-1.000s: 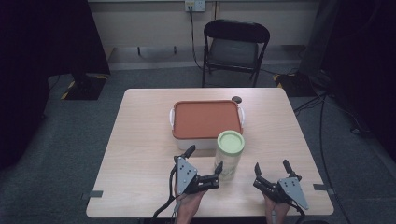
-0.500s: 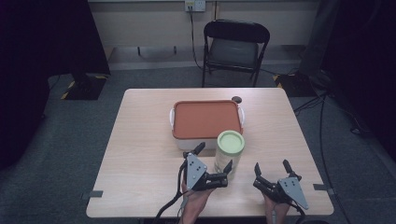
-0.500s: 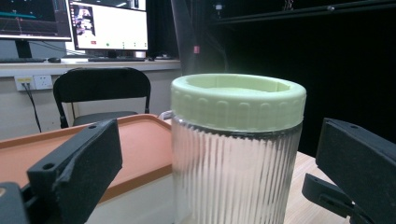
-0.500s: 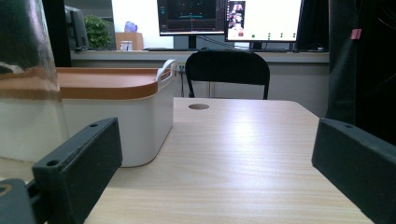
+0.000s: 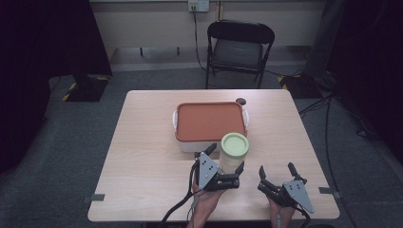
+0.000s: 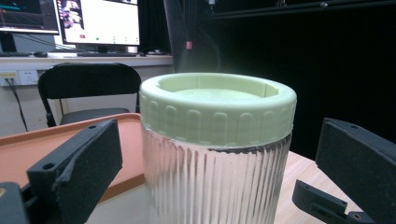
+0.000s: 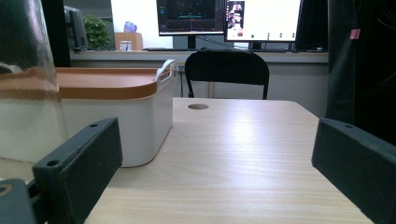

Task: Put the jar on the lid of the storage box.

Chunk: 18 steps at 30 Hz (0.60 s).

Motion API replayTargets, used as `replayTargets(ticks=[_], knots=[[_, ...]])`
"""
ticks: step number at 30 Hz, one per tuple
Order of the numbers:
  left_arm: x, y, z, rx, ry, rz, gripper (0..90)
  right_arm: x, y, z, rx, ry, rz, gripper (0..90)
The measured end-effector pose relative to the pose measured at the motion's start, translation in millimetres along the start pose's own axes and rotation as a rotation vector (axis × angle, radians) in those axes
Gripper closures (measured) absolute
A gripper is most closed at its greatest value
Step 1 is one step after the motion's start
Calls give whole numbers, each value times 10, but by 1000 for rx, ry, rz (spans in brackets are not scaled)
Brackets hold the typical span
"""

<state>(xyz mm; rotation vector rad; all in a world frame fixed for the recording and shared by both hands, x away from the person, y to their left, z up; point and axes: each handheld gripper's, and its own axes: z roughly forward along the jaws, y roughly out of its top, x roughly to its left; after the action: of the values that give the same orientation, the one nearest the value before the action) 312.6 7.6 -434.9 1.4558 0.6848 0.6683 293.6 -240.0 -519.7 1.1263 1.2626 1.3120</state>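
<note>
Ribbed clear plastic jar with pale green screw lid (image 5: 234,153) upright on light wooden table (image 5: 142,156), just before orange-lidded white box (image 5: 209,124). Left gripper (image 5: 227,176) spread wide, 2 jaws flanking jar, untouched. Right gripper (image 5: 277,176) agape, empty.

The jar (image 5: 234,152) stands upright on the table (image 5: 142,156), just before the lidded box (image 5: 209,123).

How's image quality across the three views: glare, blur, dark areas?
High view: evenly lit light wooden table, room edges fall to black. Left gripper view: ribbed clear glass jar with pale green lid looms close and slightly soft, right background black. Right gripper view: sheen on the tabletop, bright overexposed monitors, white bin with orange lid reasonably sharp.
</note>
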Motion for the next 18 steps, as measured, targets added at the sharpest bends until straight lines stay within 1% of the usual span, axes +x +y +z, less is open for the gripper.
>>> replayTargets(ticks=[2,8,9,12,15,18], knots=[[-4,-16,21,7,0,2,0,0,-1,-1,-2,0,1,10],[-22,-70,91,21,16,8,1,-1,-1,-1,-2,0,1,11],[-23,-85,112,29,15,10,1,-1,0,-1,-2,0,1,11],[-29,-98,130,30,14,6,1,-1,-1,-1,-2,1,1,11],[-48,-130,163,32,19,20,1,-1,-1,-1,-2,2,2,11],[-59,-161,179,37,23,22,1,-2,-1,-1,-2,2,1,11]])
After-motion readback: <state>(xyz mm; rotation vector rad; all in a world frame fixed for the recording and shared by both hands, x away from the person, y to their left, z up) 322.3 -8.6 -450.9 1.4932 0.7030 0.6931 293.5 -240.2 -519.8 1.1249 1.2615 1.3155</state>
